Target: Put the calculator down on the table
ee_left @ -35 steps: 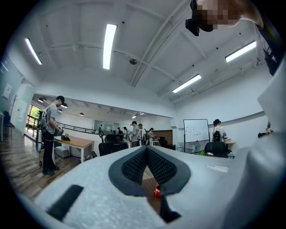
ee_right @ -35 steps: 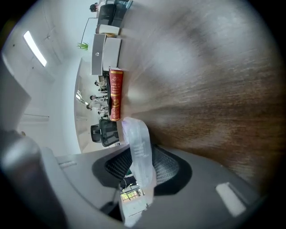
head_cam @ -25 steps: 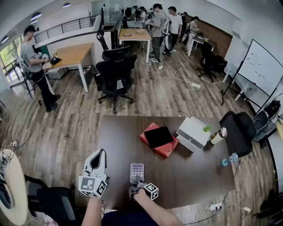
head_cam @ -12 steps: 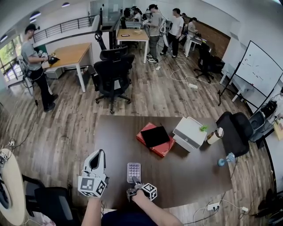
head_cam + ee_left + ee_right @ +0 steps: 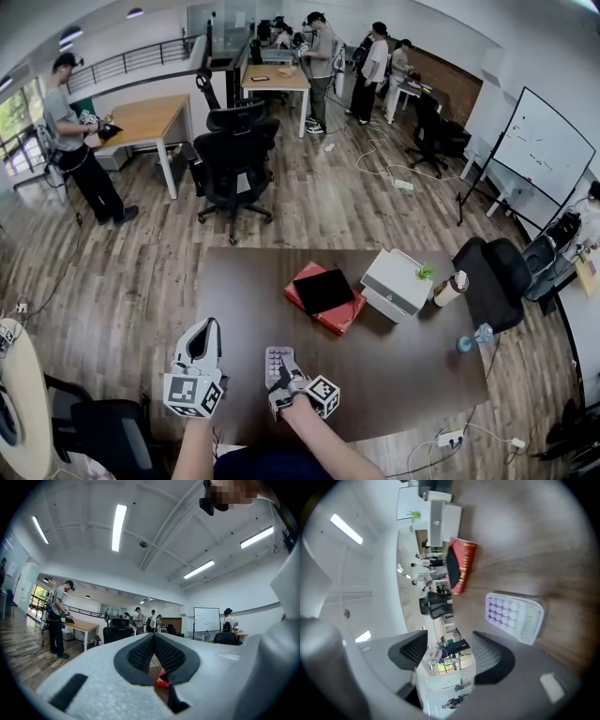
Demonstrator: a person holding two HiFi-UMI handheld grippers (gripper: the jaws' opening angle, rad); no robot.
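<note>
The dark brown table (image 5: pixel 403 375) carries everything. Its far half holds the clutter, a white box (image 5: pixel 398 281) to the right and a red book (image 5: pixel 328 314) with a black tablet (image 5: pixel 322 289) on it near the middle. This leaves the bare near edge as the natural spot for setting something down.

The left gripper (image 5: pixel 208 326) hangs out at the near left corner. Its jaws are closed tip to tip on nothing, and we judge it is parked there simply to stay clear of the work.

The right gripper (image 5: pixel 287 373) sits above the near middle of the table. Its jaws have just been opening and now stand wide apart, with nothing between the pads (image 5: pixel 487 656).

The calculator (image 5: pixel 277 361) lies flat on the wood, its pale purple keys facing up, just beyond the right gripper's tips. In the right gripper view it rests apart from the jaws and off to one side, so we take it as released and the putting-down as done.
</note>
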